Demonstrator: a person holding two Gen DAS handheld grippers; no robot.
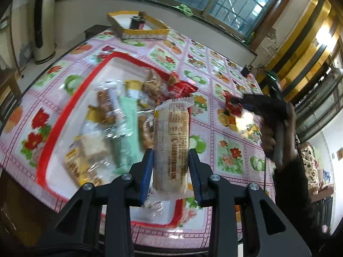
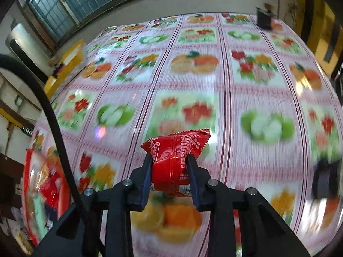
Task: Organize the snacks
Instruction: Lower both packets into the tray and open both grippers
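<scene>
The left gripper point(image 1: 171, 160) is closed on a long, flat snack bar point(image 1: 171, 143) in a pale matte wrapper with crimped, saw-toothed ends and small brown printed text; its two blue ribbed pads press the wrapper from both sides near its lower half. The bar is held above the right edge of a rectangular tray point(image 1: 70, 107) with a glossy white floor and a raised red rim. Inside the tray lies a loose heap of snacks point(image 1: 115, 124) in crinkled clear film, a mint-green stick pack and yellow packets, somewhat blurred. The right gripper point(image 2: 170, 167) is closed on a small puffy red packet point(image 2: 175, 162) of shiny foil, wrinkled where the pads squeeze it, with white printed text on its face. This packet is held over the table, well apart from the tray, which shows only at the left border of the right wrist view. The tablecloth point(image 2: 235, 81) is smooth, glossy plastic with pink woven-look stripes and square panels of fruit and flowers. At the far end stands a shallow yellow-edged box point(image 1: 145, 32).
</scene>
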